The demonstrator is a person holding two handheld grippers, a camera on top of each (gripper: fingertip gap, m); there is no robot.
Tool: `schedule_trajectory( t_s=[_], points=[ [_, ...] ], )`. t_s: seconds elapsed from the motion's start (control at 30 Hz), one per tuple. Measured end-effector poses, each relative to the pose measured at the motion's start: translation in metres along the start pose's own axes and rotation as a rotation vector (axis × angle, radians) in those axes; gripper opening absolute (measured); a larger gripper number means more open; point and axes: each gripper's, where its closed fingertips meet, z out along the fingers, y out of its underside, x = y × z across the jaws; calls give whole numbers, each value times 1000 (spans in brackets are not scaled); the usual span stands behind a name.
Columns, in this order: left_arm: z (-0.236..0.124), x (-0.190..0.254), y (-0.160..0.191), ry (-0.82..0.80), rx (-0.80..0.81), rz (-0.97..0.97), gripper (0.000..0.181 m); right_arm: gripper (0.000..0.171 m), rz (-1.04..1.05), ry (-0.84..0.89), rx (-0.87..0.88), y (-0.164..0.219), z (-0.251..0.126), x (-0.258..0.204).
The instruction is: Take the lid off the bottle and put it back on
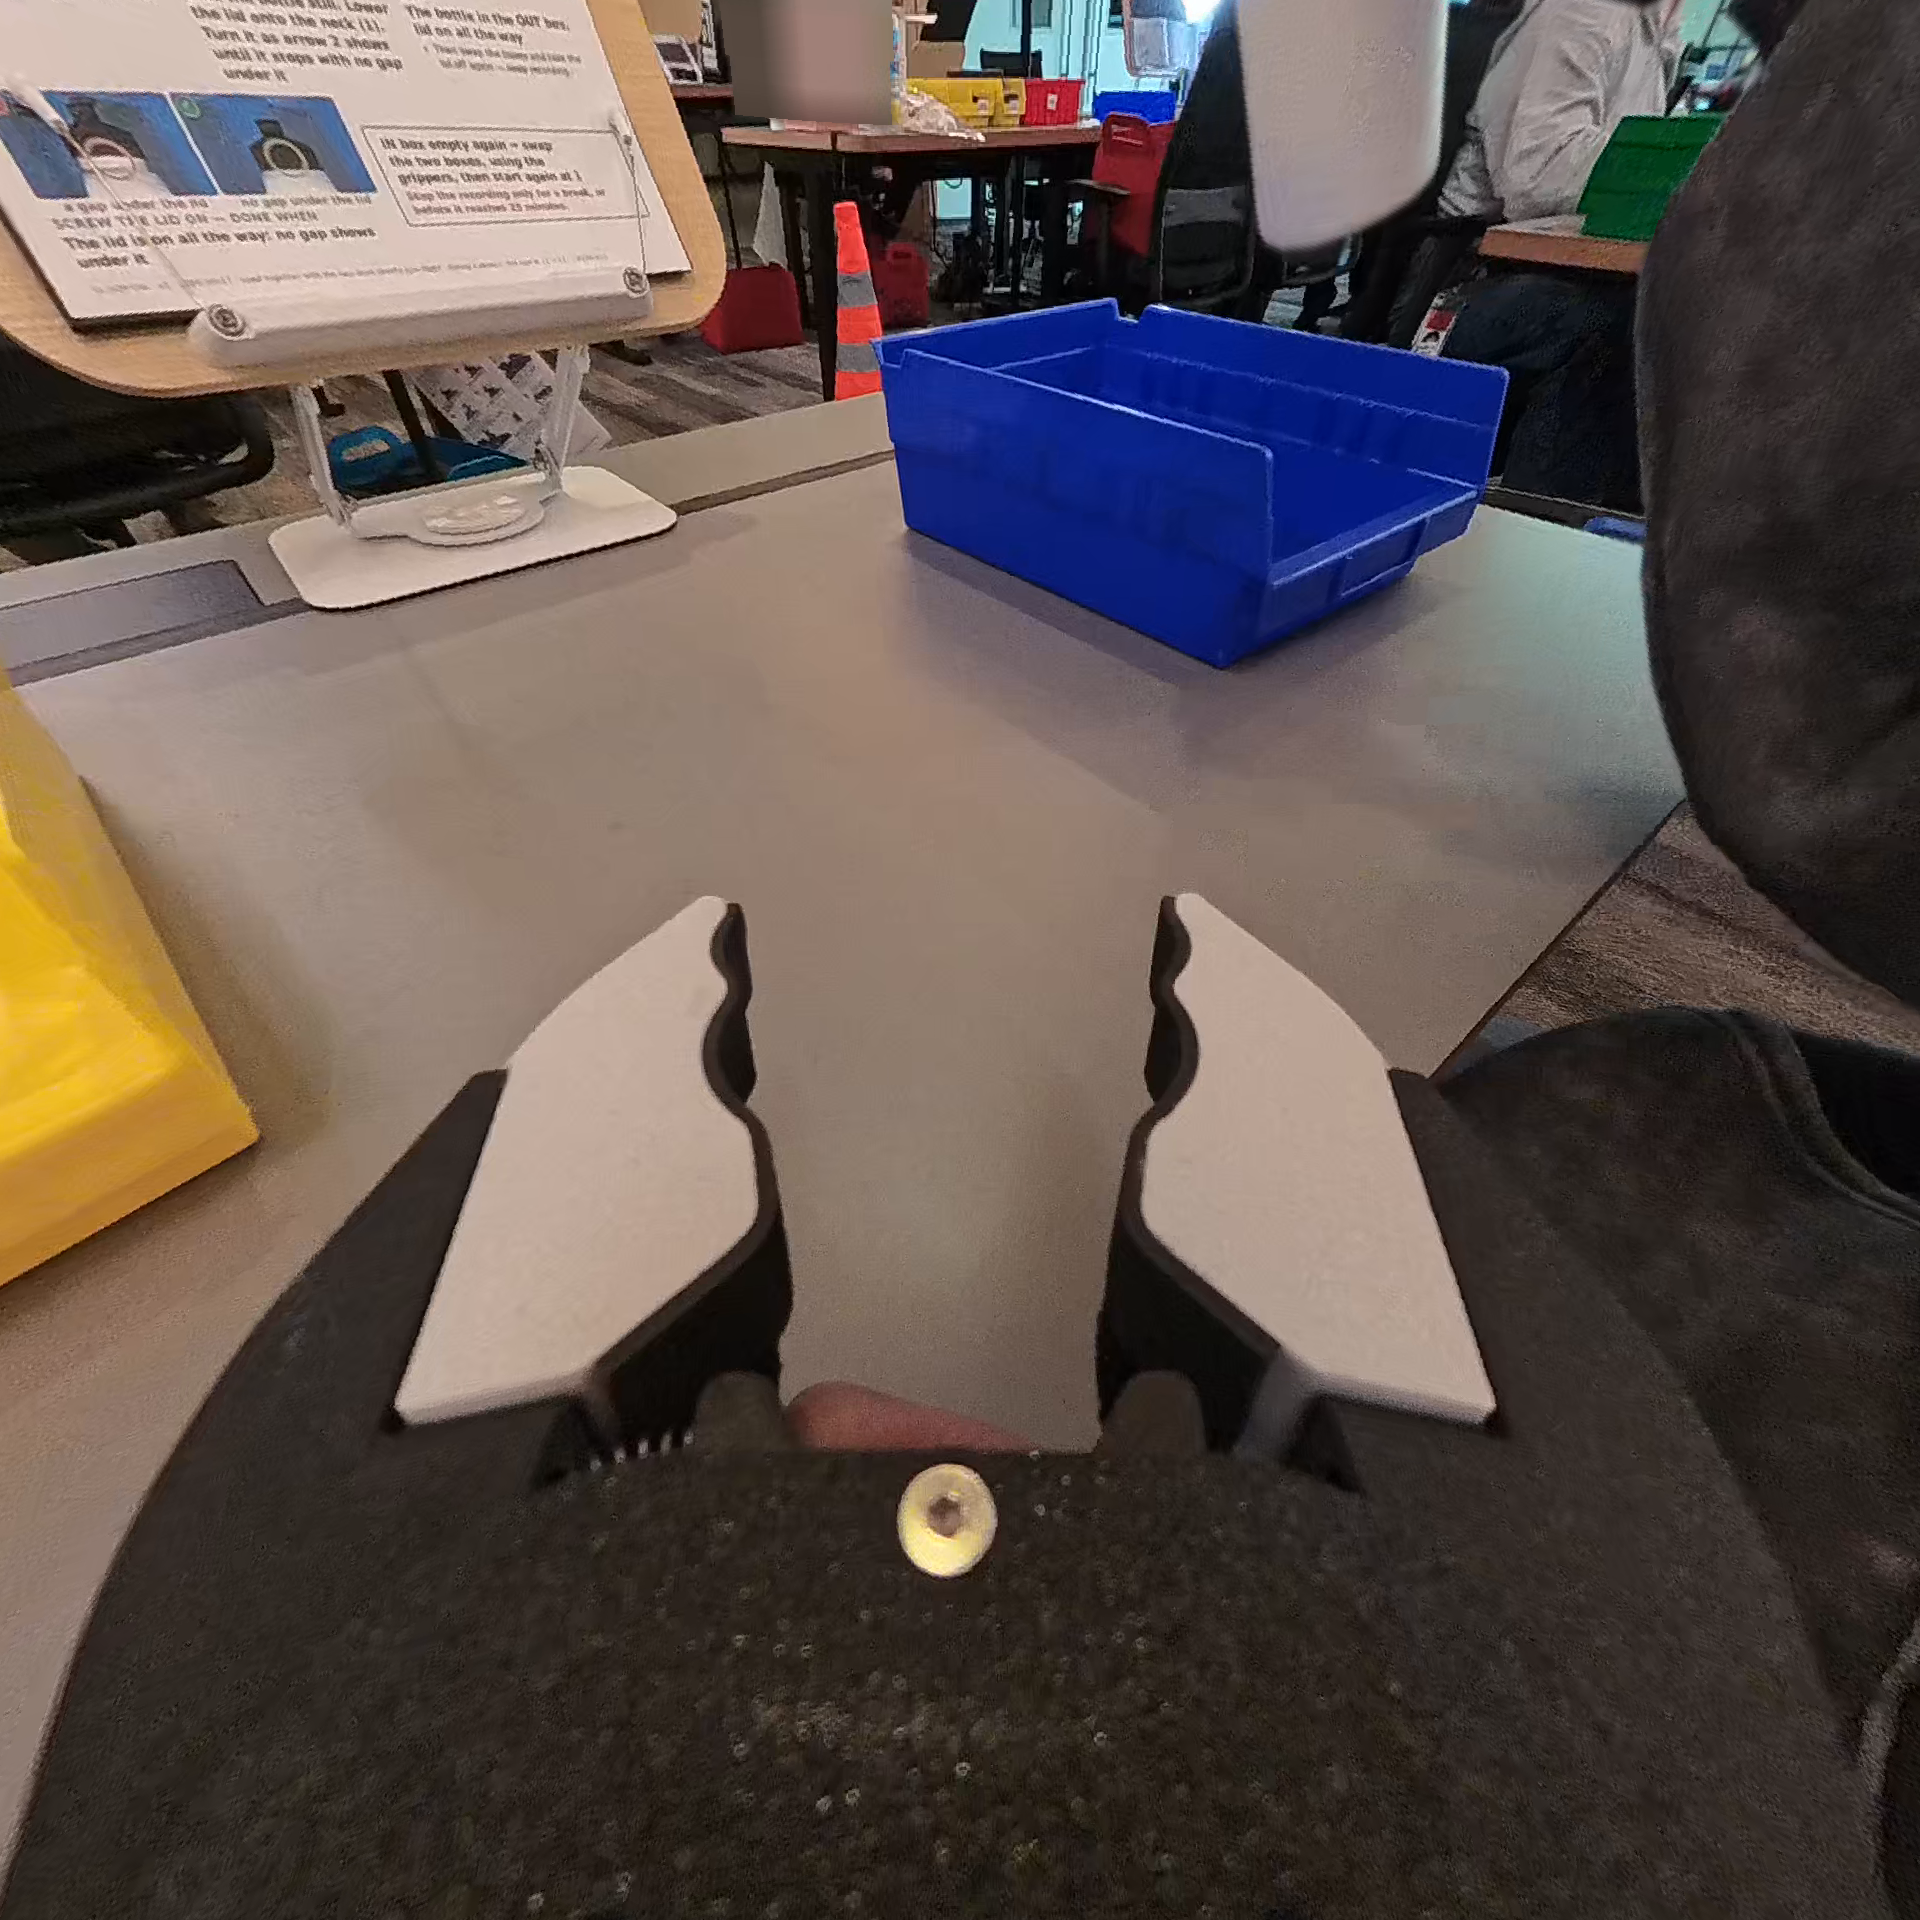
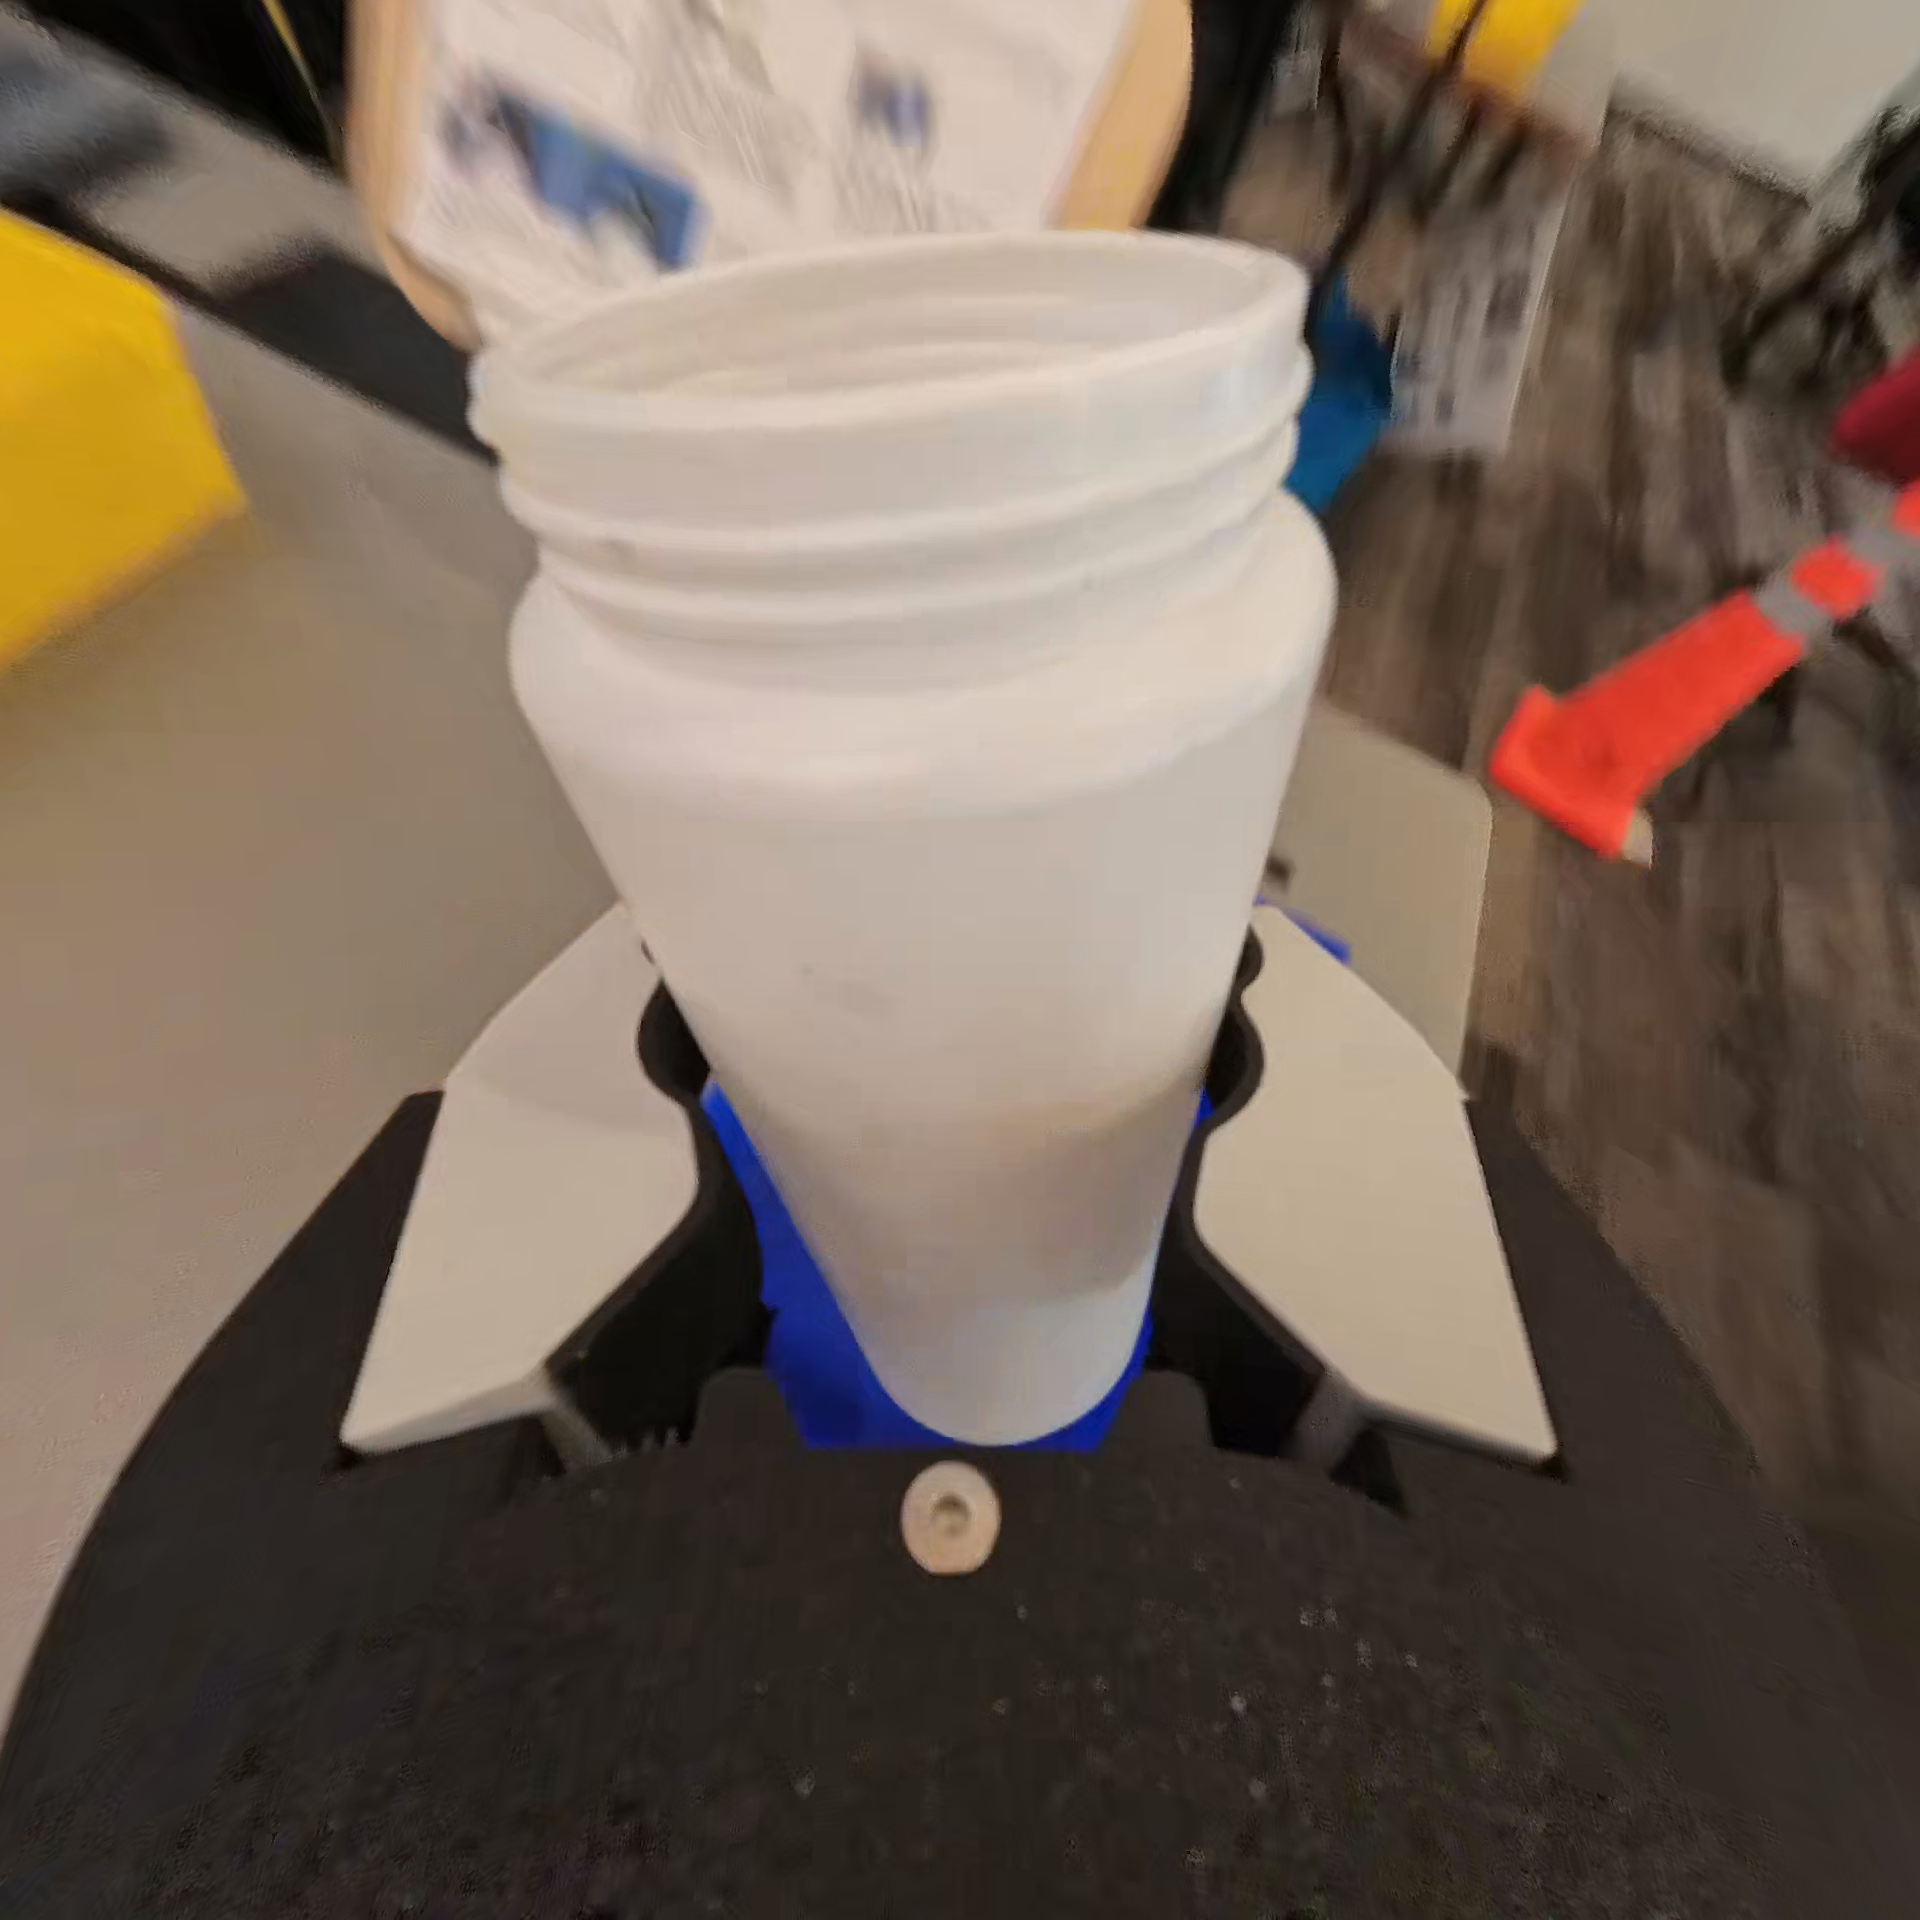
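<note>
Grey table [image 1: 831, 727] with a blue bin [image 1: 1195, 488] at 1 o'clock. My right gripper [image 2: 940, 1049] pinches the white bottle [image 2: 914, 790], neck bare; my left gripper [image 1: 951, 997] is spread, empty. Lid off, unseen; refitting remains.

You can see printed text on only one thing: the instruction sheet [image 1: 343, 145] clipped on the wooden stand [image 1: 681, 156], with black paragraphs, some red lines in a box, and captions under two blue photos. In the right wrist view this sheet [image 2: 727, 125] is too blurred to read.
</note>
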Motion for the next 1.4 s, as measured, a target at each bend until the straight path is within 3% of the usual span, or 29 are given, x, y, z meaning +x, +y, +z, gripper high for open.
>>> schedule_trajectory(
  t_s=[0.13,0.27,0.43,0.6,0.7,0.77,0.83,0.9,0.97,1.07,1.17,1.27,1.33,1.4],
  points=[
    [9,5,1,22,-14,12,74,97,-55,-47,-416,81,52,22],
    [16,6,-1,29,-13,25,74,97,-197,-199,-807,156,87,14],
    [20,2,4,39,-50,-16,77,96,-306,-316,-1061,201,107,-3],
    [21,-8,22,22,-140,-128,85,96,-222,-345,-1101,220,117,-9],
    [22,-22,38,-40,-239,-210,83,103,-205,-330,-1060,233,126,-11],
    [19,-31,39,-64,-261,-289,82,116,-147,-326,-1010,228,125,-14],
    [12,-40,30,-70,-225,-374,78,104,-55,-304,-784,192,118,-15],
    [-1,-54,17,-80,-148,-412,79,107,30,-259,-462,139,97,-13],
    [-19,-77,8,-134,-91,-383,83,92,110,-226,-147,98,56,-16],
    [-57,-131,6,-329,-97,-251,82,82,172,-163,228,75,-7,-28],
    [-90,-166,-5,-404,-6,-323,73,75,258,-70,457,86,-54,-38],
    [-103,-180,-5,-395,103,-427,70,67,320,43,458,134,-73,-47],
    [-103,-190,7,-465,96,-392,69,66,350,160,463,172,-76,-43],
    [-99,-196,11,-527,70,-322,68,68,400,151,432,184,-73,-43]
  ],
)
